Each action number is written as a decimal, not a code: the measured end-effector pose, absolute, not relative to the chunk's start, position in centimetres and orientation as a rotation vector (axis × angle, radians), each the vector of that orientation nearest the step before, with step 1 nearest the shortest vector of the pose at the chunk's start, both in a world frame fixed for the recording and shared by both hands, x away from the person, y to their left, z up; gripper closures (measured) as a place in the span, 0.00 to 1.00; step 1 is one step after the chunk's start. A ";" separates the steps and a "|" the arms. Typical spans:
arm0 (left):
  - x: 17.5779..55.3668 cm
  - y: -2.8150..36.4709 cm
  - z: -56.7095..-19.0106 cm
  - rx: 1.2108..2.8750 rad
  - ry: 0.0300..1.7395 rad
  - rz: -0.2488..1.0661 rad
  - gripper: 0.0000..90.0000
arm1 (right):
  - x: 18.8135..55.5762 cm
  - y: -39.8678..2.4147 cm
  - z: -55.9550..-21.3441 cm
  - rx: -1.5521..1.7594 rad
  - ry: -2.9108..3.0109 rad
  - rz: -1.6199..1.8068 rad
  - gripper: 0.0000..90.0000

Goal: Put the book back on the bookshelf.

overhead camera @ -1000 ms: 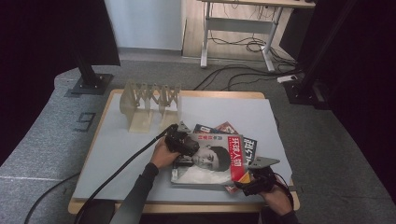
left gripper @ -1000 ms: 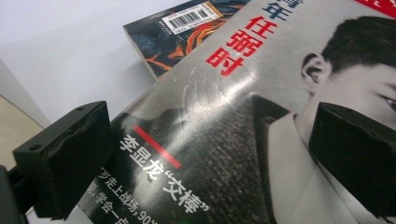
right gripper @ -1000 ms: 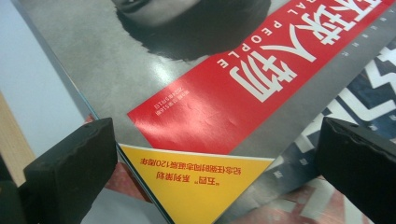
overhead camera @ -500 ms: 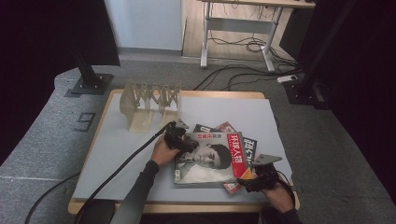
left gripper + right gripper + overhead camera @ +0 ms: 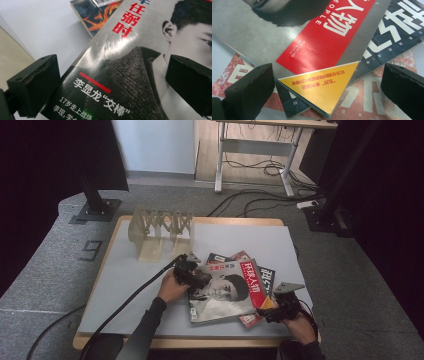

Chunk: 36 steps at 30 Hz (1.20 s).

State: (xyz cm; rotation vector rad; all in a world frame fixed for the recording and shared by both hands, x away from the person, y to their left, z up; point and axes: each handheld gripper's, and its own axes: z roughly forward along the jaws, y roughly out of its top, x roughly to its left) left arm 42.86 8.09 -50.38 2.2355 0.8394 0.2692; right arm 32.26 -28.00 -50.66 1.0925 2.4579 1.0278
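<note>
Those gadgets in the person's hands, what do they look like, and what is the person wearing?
Each hand holds a black gripper. The left gripper trails a black cable toward the table's near edge. The right gripper carries a grey three-cornered plate on top. Up close, the jaws are blocky black pads with roughened, worn faces. Both forearms wear dark long sleeves.

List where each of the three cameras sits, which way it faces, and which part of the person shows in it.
High view: above the table's near side, facing forward and down; both forearms, left gripper, right gripper.
Left gripper view: on the left gripper, between open fingers, over the portrait magazine.
Right gripper view: on the right gripper, facing that magazine's yellow corner.
All three share the portrait magazine.
</note>
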 end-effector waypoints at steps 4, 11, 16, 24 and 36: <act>42.2 8.4 -50.4 2.243 0.835 0.261 0.00 | 32.3 -28.1 -50.6 1.094 2.456 1.037 0.00; 41.3 8.7 -50.5 2.248 0.826 0.251 0.00 | 32.3 -28.7 -50.4 1.117 2.428 1.045 0.02; 40.9 8.8 -50.5 2.248 0.827 0.245 0.00 | 32.6 -29.2 -50.5 1.141 2.413 1.040 0.00; 40.4 8.6 -50.5 2.261 0.819 0.213 0.00 | 33.9 -30.4 -50.6 1.203 2.352 1.024 0.00; 39.6 8.2 -50.5 2.293 0.788 0.180 0.00 | 35.9 -31.4 -50.2 1.248 2.280 0.948 0.00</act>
